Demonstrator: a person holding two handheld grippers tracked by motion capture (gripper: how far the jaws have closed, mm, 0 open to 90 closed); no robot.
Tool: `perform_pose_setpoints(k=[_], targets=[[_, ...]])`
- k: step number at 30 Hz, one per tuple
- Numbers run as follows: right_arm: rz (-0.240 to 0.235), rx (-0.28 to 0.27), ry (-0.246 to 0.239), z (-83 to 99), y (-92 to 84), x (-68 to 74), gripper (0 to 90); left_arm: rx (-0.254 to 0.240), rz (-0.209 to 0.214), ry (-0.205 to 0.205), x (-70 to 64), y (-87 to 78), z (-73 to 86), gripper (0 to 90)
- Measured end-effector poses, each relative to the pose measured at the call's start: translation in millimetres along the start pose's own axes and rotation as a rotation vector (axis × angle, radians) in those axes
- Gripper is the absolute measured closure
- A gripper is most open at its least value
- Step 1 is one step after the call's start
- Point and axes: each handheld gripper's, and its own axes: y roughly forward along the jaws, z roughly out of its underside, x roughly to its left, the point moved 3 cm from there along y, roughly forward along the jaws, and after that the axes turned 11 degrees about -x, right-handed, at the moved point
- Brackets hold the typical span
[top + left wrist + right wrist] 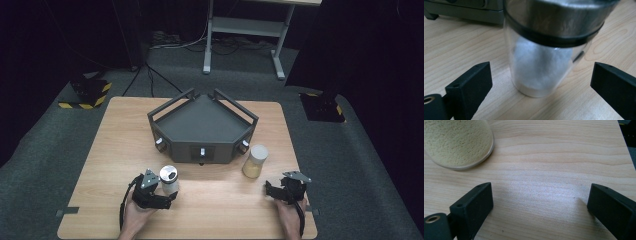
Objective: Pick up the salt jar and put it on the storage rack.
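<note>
- Right now a dark angular tray [202, 122] with knobs is sitting at the middle of the table [115, 135], behind both jars.
- Near my right tongs [274, 191] a jar of yellowish grains [254, 161] is standing, apart from them; those tongs are spread over bare wood.
- My left tongs [167, 199] are lying low and level, spread around the steel-lidded jar of white powder [540, 67], not pressing it.
- Both my hands are resting at the near edge, the left hand [136, 212] angled toward the jar.
</note>
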Motion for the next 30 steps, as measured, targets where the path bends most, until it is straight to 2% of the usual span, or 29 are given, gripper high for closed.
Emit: perform_pose_setpoints(k=[10, 18, 26, 30], targets=[[0.0, 0.0, 0.0, 0.0, 0.0, 0.0, 6.1, 0.001, -0.02, 0.024, -8.9, 10.1, -5.7, 5.0], [0.0, 0.0, 0.0, 0.0, 0.0, 0.0, 6.1, -0.004, -0.049, 0.011, -9.8, 16.4, -3.9, 6.9], [0.0, 0.0, 0.0, 0.0, 0.0, 0.0, 6.1, -0.001, -0.062, 0.0, -11.5, 19.9, -2.1, 9.8], [0.001, 0.0, 0.0, 0.0, 0.0, 0.1, 6.2, -0.004, -0.07, 0.003, -14.0, 21.5, -2.3, 14.2]])
